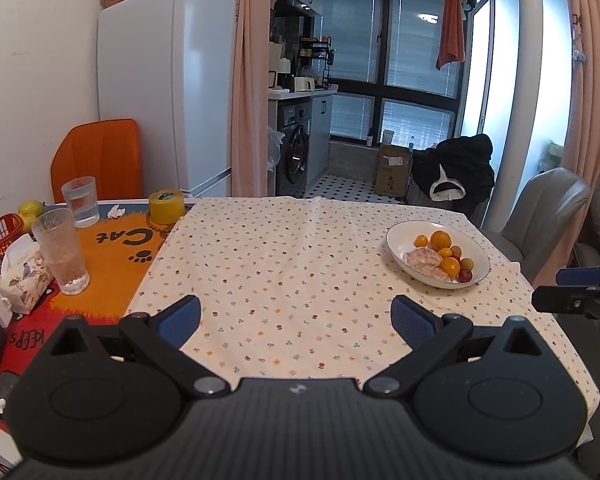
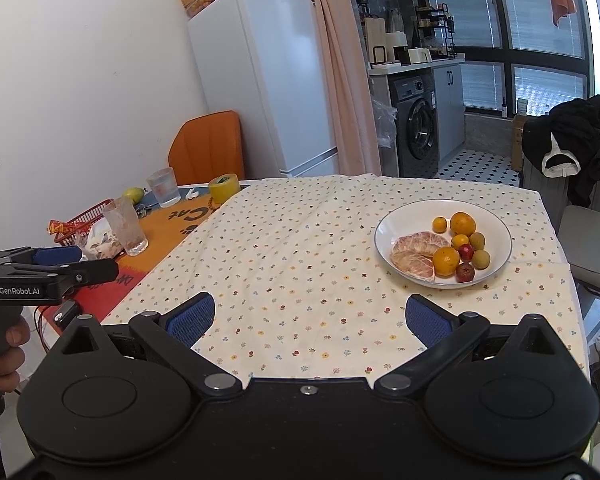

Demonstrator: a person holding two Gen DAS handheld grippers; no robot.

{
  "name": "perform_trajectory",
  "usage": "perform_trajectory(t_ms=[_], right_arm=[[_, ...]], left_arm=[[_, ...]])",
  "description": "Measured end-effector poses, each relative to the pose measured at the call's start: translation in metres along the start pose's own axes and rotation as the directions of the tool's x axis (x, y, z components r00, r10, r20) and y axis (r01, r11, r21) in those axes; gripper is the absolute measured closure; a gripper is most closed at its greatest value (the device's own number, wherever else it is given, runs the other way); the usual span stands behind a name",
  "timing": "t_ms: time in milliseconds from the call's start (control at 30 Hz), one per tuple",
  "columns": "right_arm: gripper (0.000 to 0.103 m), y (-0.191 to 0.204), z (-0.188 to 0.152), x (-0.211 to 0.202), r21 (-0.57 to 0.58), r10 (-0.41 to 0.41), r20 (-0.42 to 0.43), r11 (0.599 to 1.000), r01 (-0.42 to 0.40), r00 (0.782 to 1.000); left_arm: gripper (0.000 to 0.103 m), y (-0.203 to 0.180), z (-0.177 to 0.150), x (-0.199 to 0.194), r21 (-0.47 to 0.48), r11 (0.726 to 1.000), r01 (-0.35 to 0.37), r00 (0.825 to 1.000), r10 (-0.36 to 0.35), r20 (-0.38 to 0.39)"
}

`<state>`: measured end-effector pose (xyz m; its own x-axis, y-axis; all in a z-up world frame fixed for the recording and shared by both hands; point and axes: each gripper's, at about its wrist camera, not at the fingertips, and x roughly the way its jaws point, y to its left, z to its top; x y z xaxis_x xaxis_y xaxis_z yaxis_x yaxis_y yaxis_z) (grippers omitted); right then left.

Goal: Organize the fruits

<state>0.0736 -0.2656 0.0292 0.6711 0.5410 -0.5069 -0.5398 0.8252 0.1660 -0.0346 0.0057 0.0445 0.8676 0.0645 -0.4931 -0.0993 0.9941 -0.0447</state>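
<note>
L gripper point(image 1: 296, 320) & R gripper point(image 2: 310, 320): fingers wide apart, hold nothing | fruits point(image 2: 454, 250) all in bowl point(image 2: 384, 226), 1 o'clock | fits sorted-done or pre-sort; can't tell.

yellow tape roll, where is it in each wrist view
Left wrist view: the yellow tape roll stands upper left, at the floral cloth's far left corner.
Right wrist view: the yellow tape roll sits left of centre, at that same corner.
Shared landmark: the white fridge behind it.
</note>
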Motion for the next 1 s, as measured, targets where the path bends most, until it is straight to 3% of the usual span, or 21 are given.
perform_trajectory(t_ms=[1000], right_arm=[[0.0, -0.0016, -0.001, 0.0028, -0.005, -0.011, 0.0, 1.0, 0.011, 1.0]], left_arm=[[0.003, 0.0021, -0.0011, 0.004, -0.001, 1.0, 0.007, 1.0, -0.007, -0.014]])
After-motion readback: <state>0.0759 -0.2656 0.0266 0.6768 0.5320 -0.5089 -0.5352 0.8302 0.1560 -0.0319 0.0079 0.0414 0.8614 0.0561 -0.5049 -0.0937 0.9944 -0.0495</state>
